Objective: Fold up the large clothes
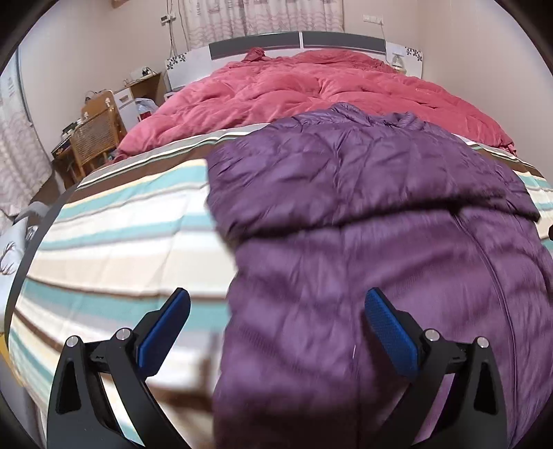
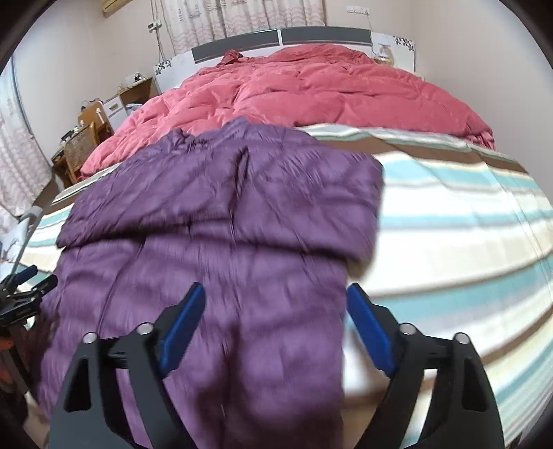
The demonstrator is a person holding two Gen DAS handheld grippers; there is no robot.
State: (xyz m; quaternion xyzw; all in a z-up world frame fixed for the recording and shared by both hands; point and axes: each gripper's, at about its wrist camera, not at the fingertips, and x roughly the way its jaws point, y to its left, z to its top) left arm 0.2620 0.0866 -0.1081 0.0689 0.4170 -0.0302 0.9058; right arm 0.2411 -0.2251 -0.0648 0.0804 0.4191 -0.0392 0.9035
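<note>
Purple quilted jacket (image 1: 363, 207) lies flat on the striped sheet (image 1: 121, 224) just ahead of both tools, sleeves apparently folded across the chest; left gripper (image 1: 276, 328) and right gripper (image 2: 276, 317) hover spread wide, empty, straddling its hem edges, probably to lift it

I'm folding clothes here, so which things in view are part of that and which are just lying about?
Part of the job: purple jacket, left tool, right tool, both open.

Just there: red quilt, striped sheet, wooden chair, curtain.
</note>
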